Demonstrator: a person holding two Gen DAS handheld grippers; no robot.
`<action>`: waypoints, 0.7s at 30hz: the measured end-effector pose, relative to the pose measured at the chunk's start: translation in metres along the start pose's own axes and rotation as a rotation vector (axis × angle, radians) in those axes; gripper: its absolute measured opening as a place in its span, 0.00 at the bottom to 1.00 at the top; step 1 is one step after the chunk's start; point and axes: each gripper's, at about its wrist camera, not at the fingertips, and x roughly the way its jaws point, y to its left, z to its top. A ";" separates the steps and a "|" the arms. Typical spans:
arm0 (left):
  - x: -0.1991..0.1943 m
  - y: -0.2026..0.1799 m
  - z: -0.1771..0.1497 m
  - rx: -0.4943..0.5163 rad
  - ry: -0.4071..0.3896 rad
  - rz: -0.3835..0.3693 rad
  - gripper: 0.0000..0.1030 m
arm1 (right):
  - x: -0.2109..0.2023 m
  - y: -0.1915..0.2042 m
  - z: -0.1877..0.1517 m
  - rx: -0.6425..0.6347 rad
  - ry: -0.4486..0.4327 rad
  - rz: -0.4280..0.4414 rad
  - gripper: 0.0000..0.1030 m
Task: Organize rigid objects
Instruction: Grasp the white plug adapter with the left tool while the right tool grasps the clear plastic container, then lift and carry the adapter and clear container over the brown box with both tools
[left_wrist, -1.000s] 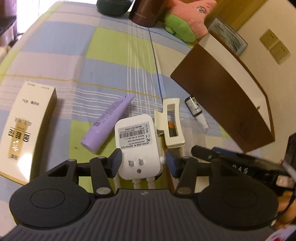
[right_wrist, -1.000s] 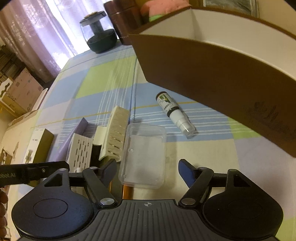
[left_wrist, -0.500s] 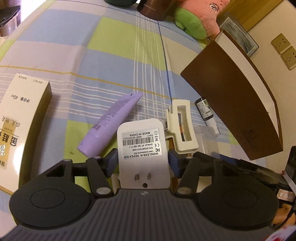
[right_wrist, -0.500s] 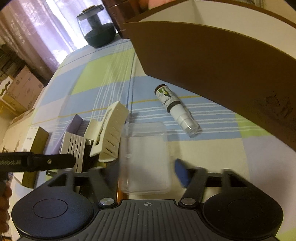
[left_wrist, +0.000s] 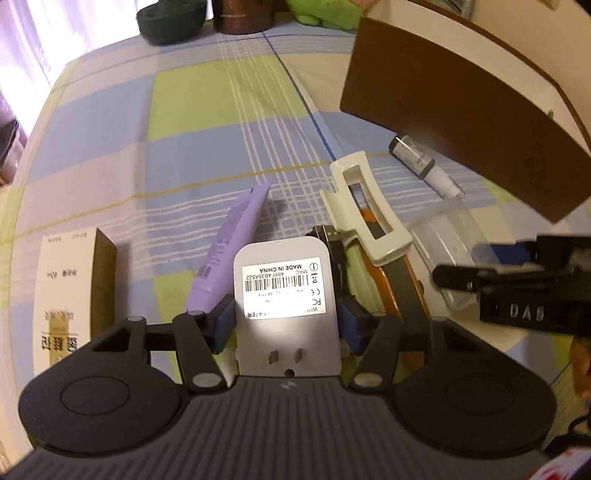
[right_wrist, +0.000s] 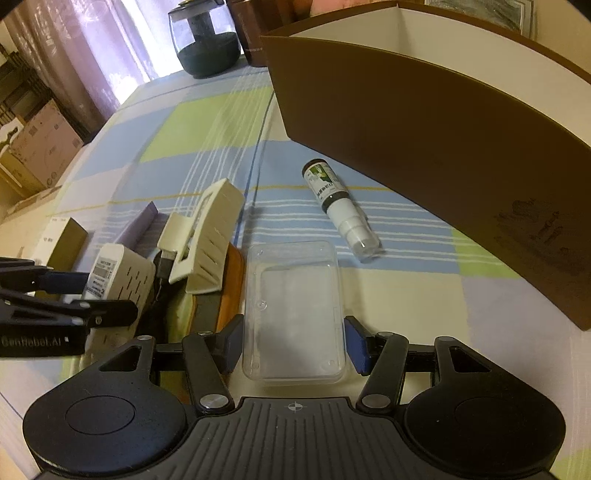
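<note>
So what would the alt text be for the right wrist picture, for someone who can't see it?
The right tongs grip a clear plastic case lying on a checked tablecloth. A small spray bottle lies beyond it, near a brown storage box; at left, the left tongs hold a white plug-in repeater.

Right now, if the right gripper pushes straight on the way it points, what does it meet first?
The clear plastic box already sits between the right gripper fingers, so it meets that first. Beyond the box lies the small spray bottle, though depth is hard to judge.
</note>
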 end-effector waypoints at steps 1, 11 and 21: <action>0.001 0.002 0.001 -0.014 0.001 -0.004 0.53 | 0.000 0.000 -0.001 -0.002 0.001 -0.001 0.52; 0.009 0.008 -0.002 -0.056 0.025 -0.015 0.50 | -0.002 0.001 -0.003 -0.010 0.002 -0.002 0.52; -0.006 0.000 -0.006 -0.010 -0.007 0.001 0.50 | -0.018 0.005 -0.005 -0.042 -0.051 0.002 0.51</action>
